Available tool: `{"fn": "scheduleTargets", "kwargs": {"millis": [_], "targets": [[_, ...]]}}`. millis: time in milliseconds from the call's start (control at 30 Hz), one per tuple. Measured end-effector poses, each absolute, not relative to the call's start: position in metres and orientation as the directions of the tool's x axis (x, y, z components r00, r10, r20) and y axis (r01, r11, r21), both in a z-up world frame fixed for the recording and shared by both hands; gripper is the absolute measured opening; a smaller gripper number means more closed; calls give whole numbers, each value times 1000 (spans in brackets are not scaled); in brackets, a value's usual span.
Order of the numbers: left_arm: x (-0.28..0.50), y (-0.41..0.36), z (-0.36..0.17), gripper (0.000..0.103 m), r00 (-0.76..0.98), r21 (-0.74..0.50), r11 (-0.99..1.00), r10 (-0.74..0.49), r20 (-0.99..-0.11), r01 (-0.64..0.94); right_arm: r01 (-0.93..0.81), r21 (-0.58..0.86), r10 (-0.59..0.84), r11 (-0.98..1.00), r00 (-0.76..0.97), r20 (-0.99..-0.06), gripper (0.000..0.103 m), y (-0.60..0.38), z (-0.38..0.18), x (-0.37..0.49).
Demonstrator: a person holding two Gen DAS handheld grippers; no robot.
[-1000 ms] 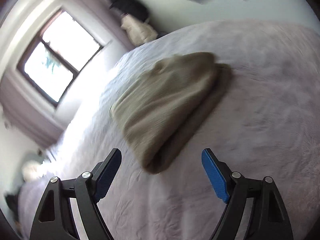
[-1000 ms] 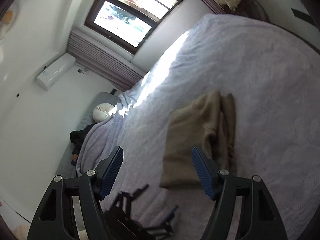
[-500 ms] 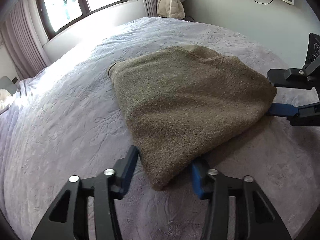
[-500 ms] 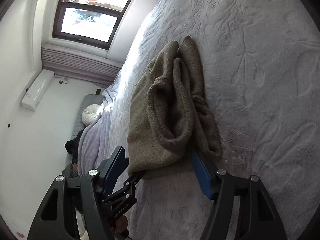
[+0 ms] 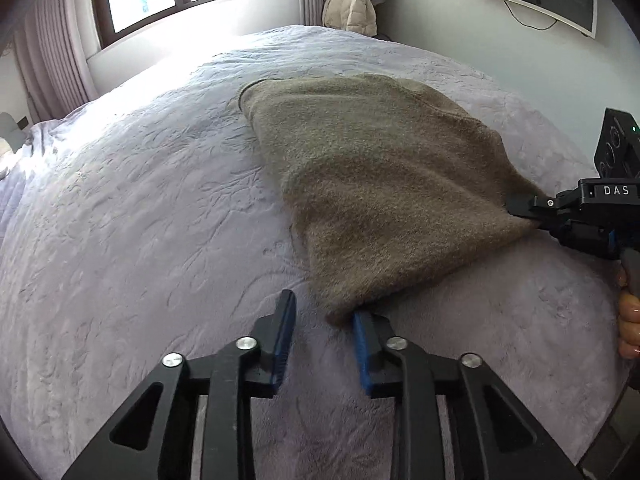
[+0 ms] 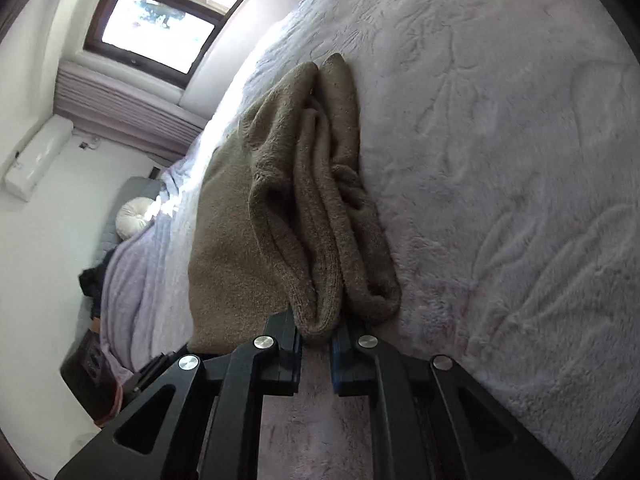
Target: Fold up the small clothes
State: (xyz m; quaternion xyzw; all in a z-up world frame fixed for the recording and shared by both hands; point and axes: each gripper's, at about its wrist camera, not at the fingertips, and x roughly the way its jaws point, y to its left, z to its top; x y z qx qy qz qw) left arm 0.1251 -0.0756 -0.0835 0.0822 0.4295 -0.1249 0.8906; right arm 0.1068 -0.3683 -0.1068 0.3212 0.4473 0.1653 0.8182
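One garment, a brown fleece top [image 5: 384, 184], was seen lying on the lilac bed [image 5: 140, 208], already doubled over on itself. In the right wrist view several layers [image 6: 320, 216] were stacked, with rolled edges running from the upper middle of the frame down to the lower middle. The first folds were therefore judged done, and at least one more fold, plus a smoothing of the bundle, was judged to be left. No other clothes to fold could be made out on the bed.

The left gripper [image 5: 322, 322] was held low over the bed at the lower middle of its frame, aimed along the surface at the near corner of the top. Its jaws were partly apart: the right blue pad touched the corner, while a strip of bed showed between the cloth and the left pad, so the corner was judged not yet pinched.

The right gripper [image 6: 317, 338] was held low as well, at the lower middle of its own frame. Its jaws were drawn close together and clamped on the thick rolled end of the bundle, which bulged out just above the pads. In the left wrist view that same gripper was seen at the right edge of the frame, gripping the far right corner, with fingertips [image 5: 630, 320] of the person's hand below it.
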Motion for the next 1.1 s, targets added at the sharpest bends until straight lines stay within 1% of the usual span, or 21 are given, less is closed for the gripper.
{"fn": "scheduleTargets", "kwargs": {"millis": [33, 67, 100, 200, 233, 300, 400, 500, 633, 700, 767, 833, 867, 933, 1000, 1033, 1067, 1100], "targets": [[121, -69, -79, 67, 614, 38, 961, -144, -776, 273, 20, 692, 569, 722, 552, -610, 12, -371, -106, 105], [117, -60, -72, 80, 640, 25, 966, -150, -753, 256, 18, 693, 572, 721, 549, -610, 16, -372, -104, 103], [113, -52, -64, 80, 661, 13, 969, -159, -734, 248, 16, 680, 565, 733, 542, -622, 17, -372, -101, 100], [119, -36, -49, 80, 670, -34, 975, -175, -721, 218, 1, 618, 517, 786, 546, -659, 20, -373, -84, 90], [123, -34, -45, 80, 667, -55, 976, -183, -722, 208, -5, 605, 505, 796, 557, -660, 23, -372, -78, 87], [132, -37, -43, 80, 656, -92, 974, -207, -726, 206, -37, 597, 501, 802, 587, -636, 23, -369, -65, 80], [144, -55, -49, 80, 638, -80, 974, -200, -743, 212, -103, 594, 521, 798, 613, -594, 23, -356, -45, 77], [149, -74, -63, 80, 614, -58, 976, -178, -769, 210, -144, 561, 523, 815, 598, -607, 23, -338, -39, 83], [153, -75, -92, 81, 563, -103, 979, -186, -805, 175, -140, 536, 512, 833, 564, -648, 23, -319, -51, 99], [151, -70, -99, 85, 569, -135, 978, -202, -797, 159, -104, 522, 485, 847, 555, -676, 23, -320, -64, 108], [150, -67, -99, 87, 564, -152, 975, -217, -797, 160, -66, 514, 460, 855, 554, -694, 20, -331, -76, 115], [147, -70, -99, 87, 572, -137, 976, -212, -793, 171, -30, 583, 496, 812, 561, -663, 16, -345, -84, 117], [145, -72, -100, 87, 582, -123, 977, -204, -787, 175, -13, 613, 508, 790, 573, -643, 16, -352, -85, 115], [143, -74, -102, 88, 598, -105, 979, -191, -778, 176, -19, 627, 506, 779, 609, -611, 21, -356, -75, 109], [143, -75, -103, 90, 603, -103, 980, -186, -776, 170, -47, 583, 473, 811, 637, -608, 34, -354, -61, 108], [144, -75, -104, 90, 602, -103, 980, -185, -777, 168, -56, 561, 459, 826, 644, -612, 57, -352, -56, 111], [143, -75, -104, 90, 605, -102, 981, -183, -775, 167, -48, 531, 429, 846, 651, -625, 74, -349, -51, 116], [143, -74, -103, 90, 606, -103, 981, -184, -774, 167, -36, 515, 409, 857, 657, -634, 74, -347, -48, 122]]}}
